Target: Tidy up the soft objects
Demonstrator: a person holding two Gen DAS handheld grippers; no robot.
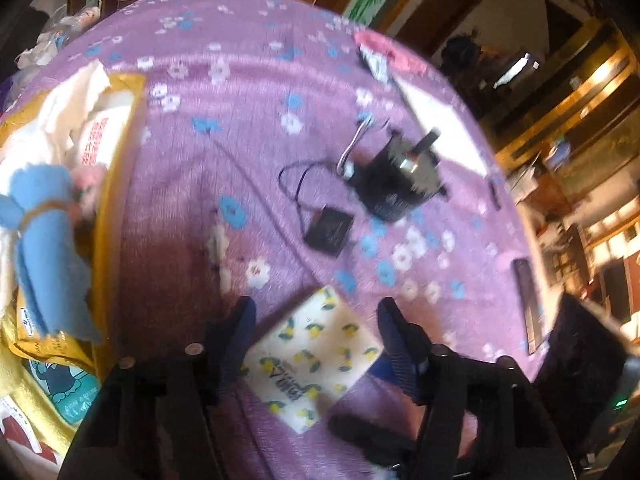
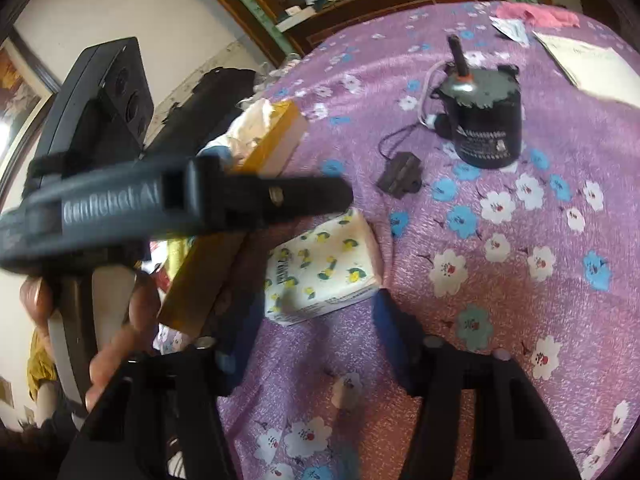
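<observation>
Tissue pack (image 1: 310, 356) lies flat on the bedspread (image 1: 248, 160) between the left gripper (image 1: 316, 340)'s part-open fingers, not pinched yet; looks light, squashy, film-slick, so I'd clamp across its short sides; right gripper (image 2: 316, 344) hovers empty, part-open.

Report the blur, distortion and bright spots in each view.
Left wrist: strong fisheye bending with dark corners; the lemon-print tissue pack and black motor are smeared, and the lit shelves glare warm. Right wrist: the left gripper crossing the frame is blurred, while the motor reads sharper.
</observation>
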